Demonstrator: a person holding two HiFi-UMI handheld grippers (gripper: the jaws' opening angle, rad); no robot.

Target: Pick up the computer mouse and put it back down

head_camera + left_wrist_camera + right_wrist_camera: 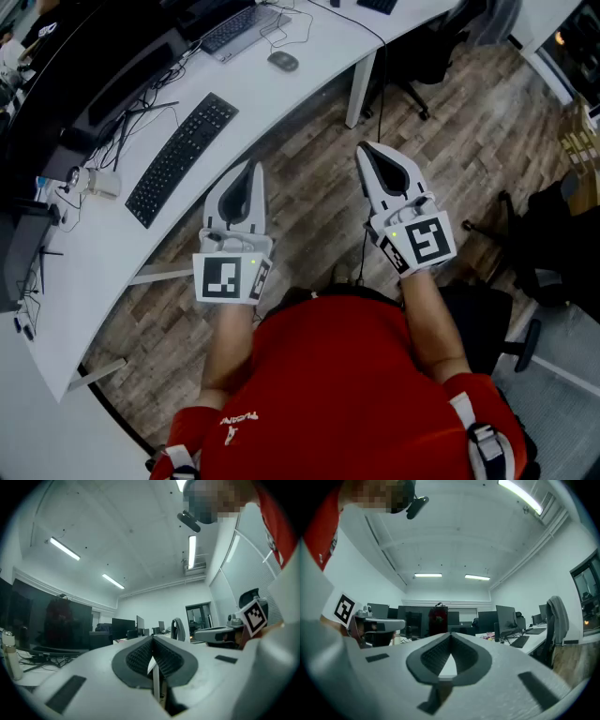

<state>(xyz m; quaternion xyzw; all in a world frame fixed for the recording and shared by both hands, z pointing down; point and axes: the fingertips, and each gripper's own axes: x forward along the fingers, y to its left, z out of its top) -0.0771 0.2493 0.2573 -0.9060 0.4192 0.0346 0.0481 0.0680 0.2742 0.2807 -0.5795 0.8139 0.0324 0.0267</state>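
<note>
The grey computer mouse (282,61) lies on the white desk (309,37), beside the far keyboard (240,26). Both grippers hang over the wooden floor in front of the desk, well short of the mouse and pointing roughly level. My left gripper (251,167) is shut with its jaw tips together and nothing between them; in the left gripper view (152,639) the ribbed pads meet. My right gripper (364,148) is likewise shut and empty, and its tips touch in the right gripper view (450,634). The mouse shows in neither gripper view.
A black keyboard (183,157) lies on the near part of the desk, with cables and a small white device (98,183) to its left. A monitor (127,80) stands behind it. A desk leg (361,89) and office chairs (548,244) stand on the floor.
</note>
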